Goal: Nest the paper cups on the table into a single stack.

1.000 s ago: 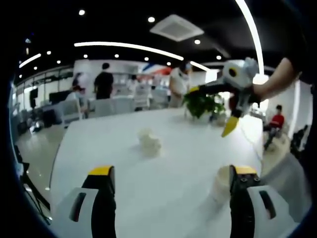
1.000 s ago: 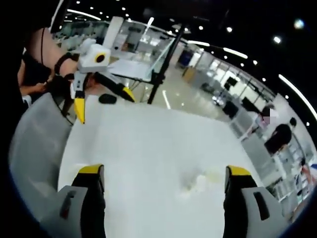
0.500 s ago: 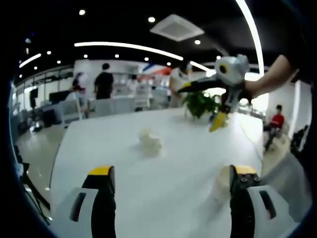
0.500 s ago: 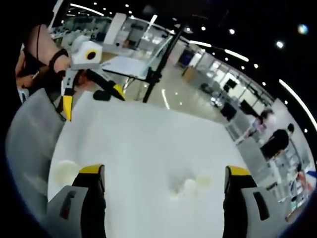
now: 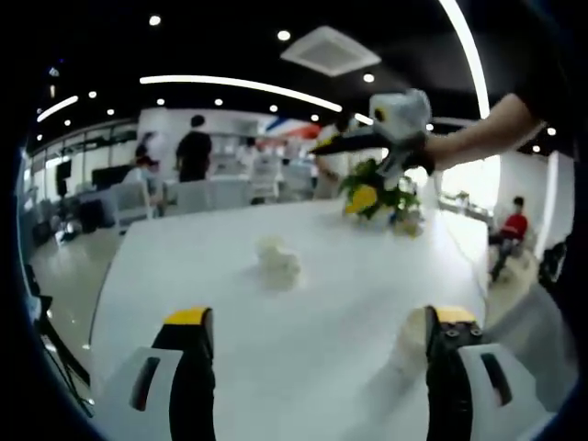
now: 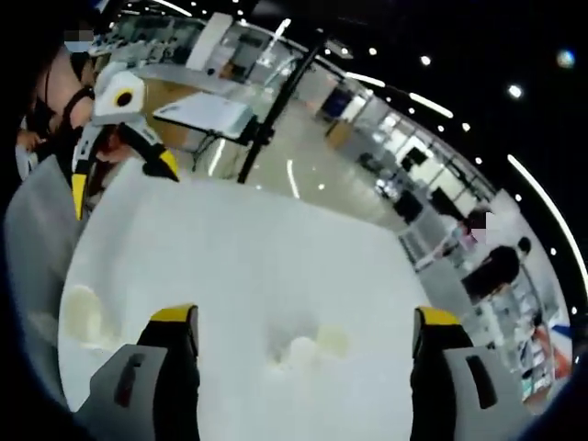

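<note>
The paper cups (image 5: 278, 263) sit in a small cluster near the middle of the white worktop (image 5: 220, 294), pale against it and too blurred for me to count. In the right gripper view the same cluster (image 6: 308, 349) lies ahead between my jaws, on the bare worktop (image 6: 276, 248). One more cup (image 5: 410, 342) stands apart from the cluster, near the worktop's edge and just beside the right-hand jaw of my left tool (image 5: 312, 323); in the right gripper view that single cup (image 6: 81, 312) shows at the left, well apart from the cluster.

My left tool has its jaws spread wide, nothing between them, hanging above the near end of the worktop. My right tool (image 6: 303, 322) is likewise spread wide and holds nothing. In the left gripper view I see the right tool (image 5: 344, 170) raised above the far side of the worktop, its yellow-tipped jaws apart, in front of a green plant (image 5: 378, 197). In the right gripper view the left tool (image 6: 119, 179) appears at the upper left, jaws apart.

Beyond the worktop, people (image 5: 194, 152) stand in a bright office with ceiling lights (image 5: 239, 85).
</note>
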`<state>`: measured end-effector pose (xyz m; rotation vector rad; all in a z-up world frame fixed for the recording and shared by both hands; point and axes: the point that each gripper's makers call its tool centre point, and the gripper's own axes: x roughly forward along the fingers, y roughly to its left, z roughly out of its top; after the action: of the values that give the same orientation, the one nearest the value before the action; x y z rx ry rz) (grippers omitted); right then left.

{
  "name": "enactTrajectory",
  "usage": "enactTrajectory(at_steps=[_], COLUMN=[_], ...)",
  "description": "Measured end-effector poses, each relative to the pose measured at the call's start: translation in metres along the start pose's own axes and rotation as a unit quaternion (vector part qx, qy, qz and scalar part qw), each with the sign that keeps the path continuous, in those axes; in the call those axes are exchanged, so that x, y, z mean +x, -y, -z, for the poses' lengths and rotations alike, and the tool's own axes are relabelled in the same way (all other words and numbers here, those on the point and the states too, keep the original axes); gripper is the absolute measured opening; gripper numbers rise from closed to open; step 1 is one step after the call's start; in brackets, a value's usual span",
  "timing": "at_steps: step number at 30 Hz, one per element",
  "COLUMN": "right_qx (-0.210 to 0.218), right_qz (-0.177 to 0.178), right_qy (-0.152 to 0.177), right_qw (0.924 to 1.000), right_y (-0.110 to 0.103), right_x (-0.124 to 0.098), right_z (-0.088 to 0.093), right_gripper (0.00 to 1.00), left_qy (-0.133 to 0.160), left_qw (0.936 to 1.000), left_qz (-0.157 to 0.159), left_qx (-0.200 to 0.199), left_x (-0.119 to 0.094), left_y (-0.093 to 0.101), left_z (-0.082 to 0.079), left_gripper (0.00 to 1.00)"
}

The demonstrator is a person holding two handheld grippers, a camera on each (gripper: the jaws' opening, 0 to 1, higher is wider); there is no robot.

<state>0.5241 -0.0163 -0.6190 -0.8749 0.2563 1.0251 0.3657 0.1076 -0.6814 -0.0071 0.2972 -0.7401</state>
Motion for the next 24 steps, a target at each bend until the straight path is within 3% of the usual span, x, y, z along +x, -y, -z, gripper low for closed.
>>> enactTrajectory(at_steps=[12,24], right_qx=[-0.007,-0.009], right_qz=[-0.005,-0.002], right_qy=[-0.013,-0.016], right_qw=[0.9999,0.9998], right_y=[0.003,0.018], right_x=[0.012,0.023], right_z=[0.006,0.010], right_gripper=[0.91,0.89], left_qy=[-0.005,-0.009], left_qw=[1.0000,1.0000], left_qz=[0.001,0.000], left_qx=[-0.005,-0.001], left_x=[-0.004,-0.001], left_y=[0.000,0.001], left_z=[0.004,0.005], left_gripper=[0.95,0.95])
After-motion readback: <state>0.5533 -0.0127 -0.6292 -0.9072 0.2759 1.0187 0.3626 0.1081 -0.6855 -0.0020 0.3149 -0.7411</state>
